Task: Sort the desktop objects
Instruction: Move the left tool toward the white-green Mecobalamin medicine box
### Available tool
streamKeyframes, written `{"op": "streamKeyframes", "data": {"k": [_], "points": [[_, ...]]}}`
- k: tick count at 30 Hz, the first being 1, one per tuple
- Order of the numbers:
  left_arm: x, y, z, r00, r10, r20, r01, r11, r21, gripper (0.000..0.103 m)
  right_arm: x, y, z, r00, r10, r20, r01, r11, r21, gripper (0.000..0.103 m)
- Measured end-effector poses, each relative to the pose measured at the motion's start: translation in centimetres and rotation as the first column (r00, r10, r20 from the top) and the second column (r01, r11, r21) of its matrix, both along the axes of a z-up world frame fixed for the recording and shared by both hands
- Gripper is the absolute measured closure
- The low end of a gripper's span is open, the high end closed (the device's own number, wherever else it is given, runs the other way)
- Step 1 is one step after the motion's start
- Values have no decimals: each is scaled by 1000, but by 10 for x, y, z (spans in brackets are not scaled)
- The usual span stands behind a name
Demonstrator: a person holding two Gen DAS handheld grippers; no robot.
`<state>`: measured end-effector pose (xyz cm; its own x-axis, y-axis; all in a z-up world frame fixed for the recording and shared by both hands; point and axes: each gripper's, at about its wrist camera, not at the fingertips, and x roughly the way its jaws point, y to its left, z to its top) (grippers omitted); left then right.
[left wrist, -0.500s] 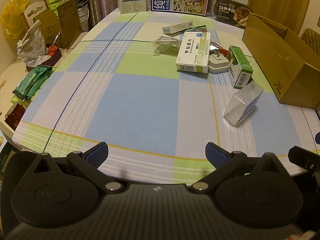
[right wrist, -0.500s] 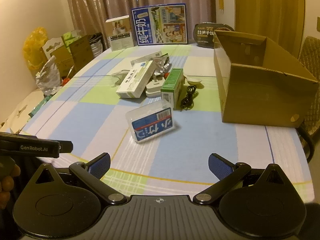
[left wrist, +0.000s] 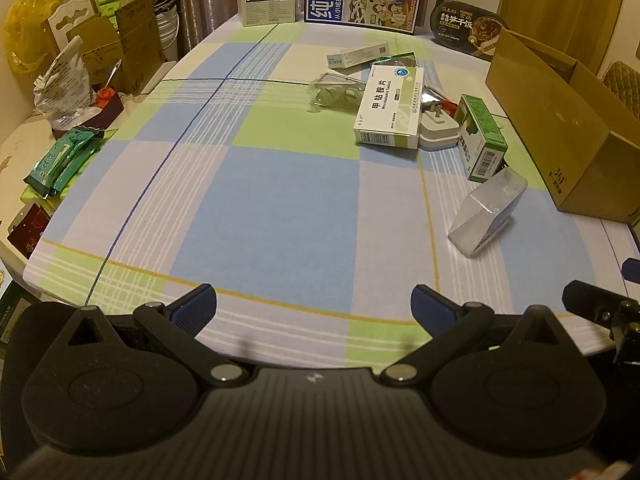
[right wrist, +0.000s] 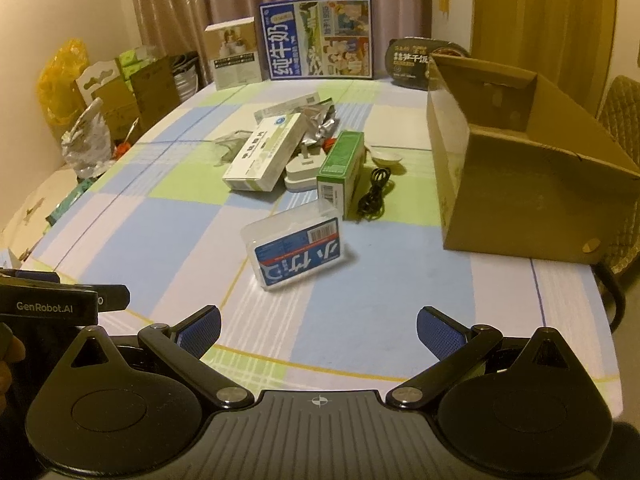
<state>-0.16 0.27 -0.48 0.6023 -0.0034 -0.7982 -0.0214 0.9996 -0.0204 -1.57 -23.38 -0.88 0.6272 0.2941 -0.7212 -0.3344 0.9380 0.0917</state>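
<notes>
A clear plastic case with a blue label lies nearest on the checked tablecloth. Behind it lie a green carton, a white medicine box, a white plug adapter, a black cable, a foil pouch and a clear bag. An open cardboard box stands at the right. My left gripper and right gripper both hover open and empty over the near table edge.
A blue milk carton, a white box and a black bowl pack line the far edge. Boxes, bags and green packets crowd the left side. A chair stands behind the cardboard box. A hand shows at left.
Both views have shifted slightly, as if both grippers eased a little forward and tilted; no object on the table has moved.
</notes>
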Motion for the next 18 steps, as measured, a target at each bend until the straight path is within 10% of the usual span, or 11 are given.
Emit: {"op": "streamKeyframes", "data": {"k": [18], "points": [[6,14,1,999,19,43,-16,997,-75,1,17,6,-8,999,40,-8,-40,999,-12,2]]}}
